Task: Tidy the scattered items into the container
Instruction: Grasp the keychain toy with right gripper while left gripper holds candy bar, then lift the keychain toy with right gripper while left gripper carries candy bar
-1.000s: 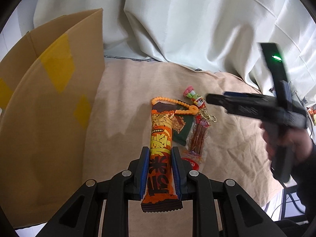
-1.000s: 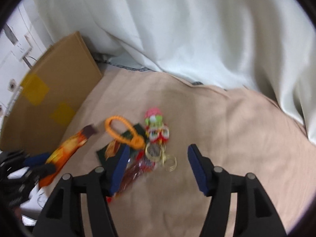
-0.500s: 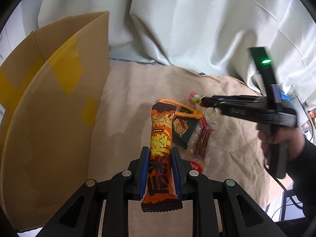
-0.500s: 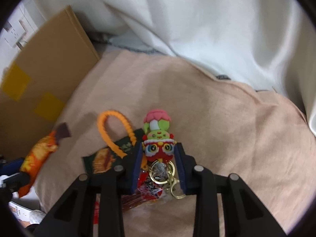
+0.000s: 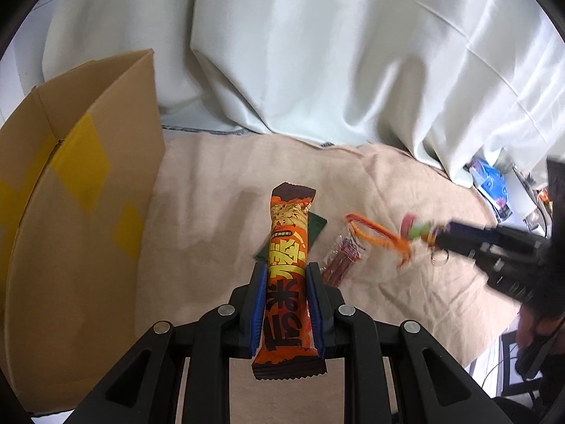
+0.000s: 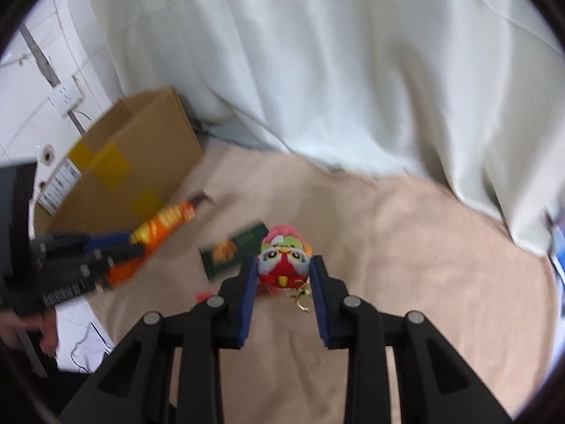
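Orange and long, the snack bar (image 5: 287,279) sits clamped between the blue pads of the left gripper (image 5: 285,275), held up above the beige cloth (image 5: 212,212) just beside the open cardboard box (image 5: 70,212). The right gripper (image 6: 284,275) is closed on a red and green toy keychain (image 6: 282,265), lifted off the cloth. A dark green packet (image 6: 235,251) and a clear packet of red sticks (image 5: 344,261) lie on the cloth between them.

Glossy snack wrapper (image 5: 287,268), matt cardboard box (image 5: 81,219)

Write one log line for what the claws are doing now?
left claw: shut on snack bar | right claw: shut on toy keychain | box: nothing dropped yet
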